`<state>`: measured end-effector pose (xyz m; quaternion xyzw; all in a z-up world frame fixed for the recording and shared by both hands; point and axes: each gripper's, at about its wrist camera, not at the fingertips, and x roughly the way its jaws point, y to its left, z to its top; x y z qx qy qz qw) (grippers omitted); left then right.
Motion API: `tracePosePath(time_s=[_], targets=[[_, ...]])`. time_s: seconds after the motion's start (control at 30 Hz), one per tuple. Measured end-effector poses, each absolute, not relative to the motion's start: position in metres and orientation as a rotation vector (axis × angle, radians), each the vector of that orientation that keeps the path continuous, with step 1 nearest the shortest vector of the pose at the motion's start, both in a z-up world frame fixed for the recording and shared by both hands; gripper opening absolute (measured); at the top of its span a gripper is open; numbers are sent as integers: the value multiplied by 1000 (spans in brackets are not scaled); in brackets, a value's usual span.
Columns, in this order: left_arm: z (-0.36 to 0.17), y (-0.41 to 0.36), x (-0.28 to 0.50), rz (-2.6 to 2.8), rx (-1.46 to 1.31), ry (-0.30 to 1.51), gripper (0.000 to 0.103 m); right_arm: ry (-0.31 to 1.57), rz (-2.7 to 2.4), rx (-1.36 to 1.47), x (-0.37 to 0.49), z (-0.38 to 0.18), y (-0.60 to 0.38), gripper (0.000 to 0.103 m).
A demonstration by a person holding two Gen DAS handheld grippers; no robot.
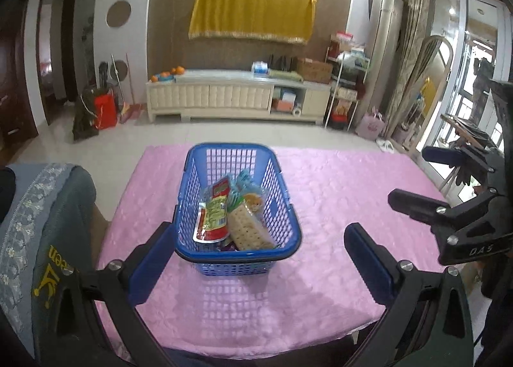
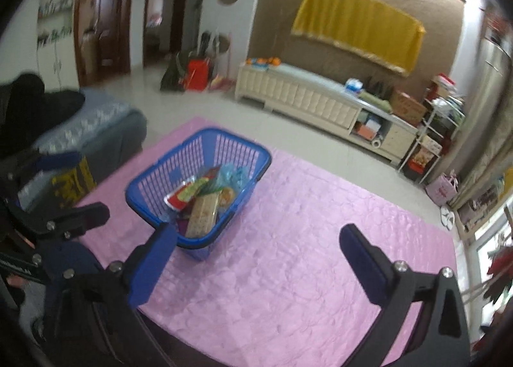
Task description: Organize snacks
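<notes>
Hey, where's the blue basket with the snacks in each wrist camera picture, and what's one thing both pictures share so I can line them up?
Left wrist view: the blue basket sits at center on the pink tablecloth, just ahead of the open fingers.
Right wrist view: the blue basket lies left of center, tilted diagonally, on the pink tablecloth.
Shared landmark: the yellow cloth on the brown back wall.

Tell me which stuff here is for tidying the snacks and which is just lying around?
For the job:
blue basket
cracker pack
red and green snack packet
left gripper and right gripper, both open and empty

Just lying about:
pink tablecloth
grey cloth beside the table
yellow cloth on the wall
oranges on the cabinet
</notes>
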<state>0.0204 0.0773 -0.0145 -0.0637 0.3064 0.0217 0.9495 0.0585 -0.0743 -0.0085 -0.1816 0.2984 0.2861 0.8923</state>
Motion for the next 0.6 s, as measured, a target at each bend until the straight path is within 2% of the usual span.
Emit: tracePosePath(time_s=[0.27,0.6], targets=[[5,37,-25,96,-103,512,103,439,527,-240,-1,15,-122,103],[13,7,-58,76,-37,446,103,428,421,-121,-43,11,-154,103]])
